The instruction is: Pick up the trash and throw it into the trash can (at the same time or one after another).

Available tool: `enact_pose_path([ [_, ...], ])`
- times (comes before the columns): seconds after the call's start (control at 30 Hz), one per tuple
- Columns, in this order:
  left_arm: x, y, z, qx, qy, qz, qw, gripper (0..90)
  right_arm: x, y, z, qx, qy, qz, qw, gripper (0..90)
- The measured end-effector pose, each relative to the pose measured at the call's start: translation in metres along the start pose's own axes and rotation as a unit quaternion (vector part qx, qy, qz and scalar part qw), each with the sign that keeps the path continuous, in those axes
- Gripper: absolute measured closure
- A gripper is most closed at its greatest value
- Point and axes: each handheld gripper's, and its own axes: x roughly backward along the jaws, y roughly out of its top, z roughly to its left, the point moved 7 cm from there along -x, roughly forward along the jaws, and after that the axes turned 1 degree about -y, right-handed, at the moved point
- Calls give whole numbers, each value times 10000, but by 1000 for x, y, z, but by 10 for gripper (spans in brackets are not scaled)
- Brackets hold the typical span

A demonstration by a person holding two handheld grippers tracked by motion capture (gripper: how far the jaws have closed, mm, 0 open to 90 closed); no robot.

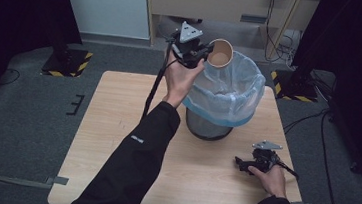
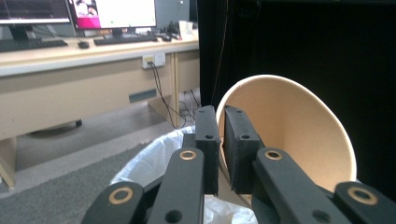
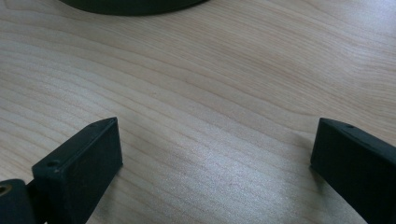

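A tan paper cup (image 1: 221,53) is tipped on its side above the far rim of a dark bin lined with a white and blue bag (image 1: 228,89). My left gripper (image 1: 207,51) is raised there, shut on the cup's rim. In the left gripper view the two jaws pinch the cup (image 2: 289,135) wall at my left gripper (image 2: 220,140), with the bag (image 2: 149,163) below. My right gripper (image 1: 241,164) rests low on the wooden table (image 1: 116,126) at the front right, open. In the right gripper view my right gripper (image 3: 215,154) stands wide apart over bare wood.
The bin's dark base (image 3: 130,3) lies just beyond the right gripper. A black cable (image 1: 152,91) hangs from the left gripper along the forearm. Beyond the table are a desk with monitors (image 2: 112,14), black stands and floor cables.
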Motion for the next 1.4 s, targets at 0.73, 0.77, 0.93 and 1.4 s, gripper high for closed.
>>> enact_pose_path([
  [0.73, 100, -41, 26, 58, -141, -201, 9997, 458, -1, 0, 0, 32, 23, 4, 10000, 18],
  [0.77, 112, -47, 30, 26, -112, -164, 9998, 458, -1, 0, 0, 32, 23, 4, 10000, 18],
  [0.93, 175, -105, 51, 27, 165, 191, 9997, 358, 0, 0, 0, 29, 27, 21, 10000, 18],
  [1.4, 223, -279, 89, 1007, 791, 1332, 9828, 353, 0, 0, 0, 27, 29, 26, 10000, 18],
])
